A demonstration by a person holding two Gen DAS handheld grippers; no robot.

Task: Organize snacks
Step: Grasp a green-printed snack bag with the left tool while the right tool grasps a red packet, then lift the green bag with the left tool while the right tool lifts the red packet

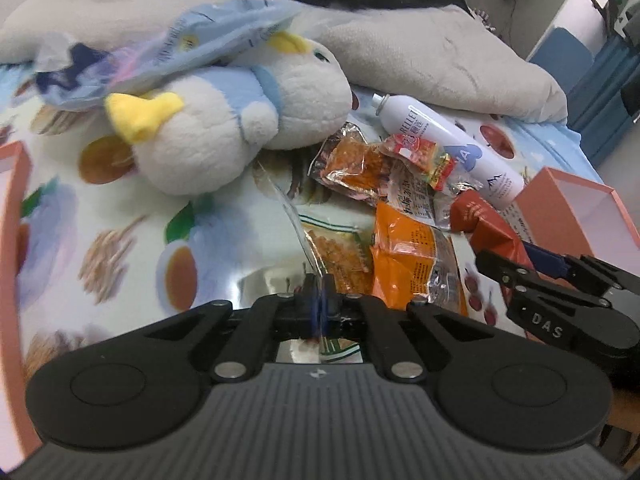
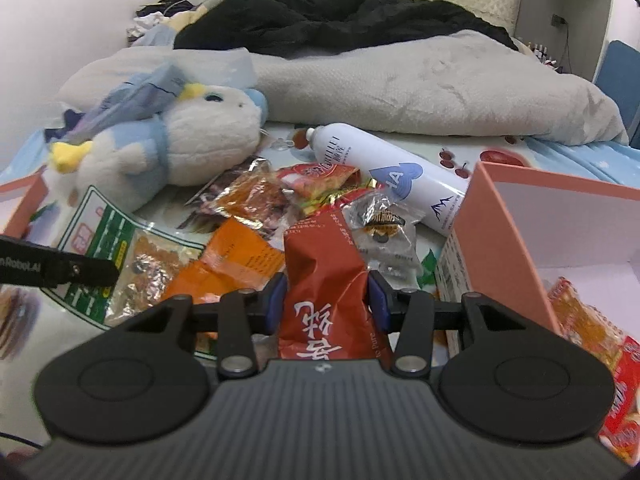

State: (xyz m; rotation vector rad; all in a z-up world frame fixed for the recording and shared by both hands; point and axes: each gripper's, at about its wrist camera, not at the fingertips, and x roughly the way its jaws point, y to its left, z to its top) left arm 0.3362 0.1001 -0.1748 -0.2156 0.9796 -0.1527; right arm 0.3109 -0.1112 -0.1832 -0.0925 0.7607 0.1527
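Note:
My left gripper [image 1: 319, 300] is shut on the edge of a clear snack bag with green print [image 1: 334, 254], which also shows in the right wrist view [image 2: 108, 240]. My right gripper [image 2: 327, 300] is shut on a red snack packet [image 2: 324, 276]; the packet shows in the left wrist view [image 1: 486, 226] too. Loose snacks lie on the bed: an orange packet [image 1: 412, 256], a foil packet of orange snacks [image 1: 352, 160], a small red-yellow packet [image 1: 424, 154] and a clear silver packet [image 2: 382, 228]. A pink box [image 2: 540, 232] at right holds some snacks [image 2: 588, 320].
A white and blue plush toy [image 1: 224, 124] lies left of the snack pile with a light blue bag [image 1: 168, 48] on it. A white spray can [image 1: 448, 144] lies behind the snacks. A grey blanket [image 2: 420, 84] and black clothes [image 2: 320, 12] fill the back. Another pink box edge [image 1: 14, 184] stands at left.

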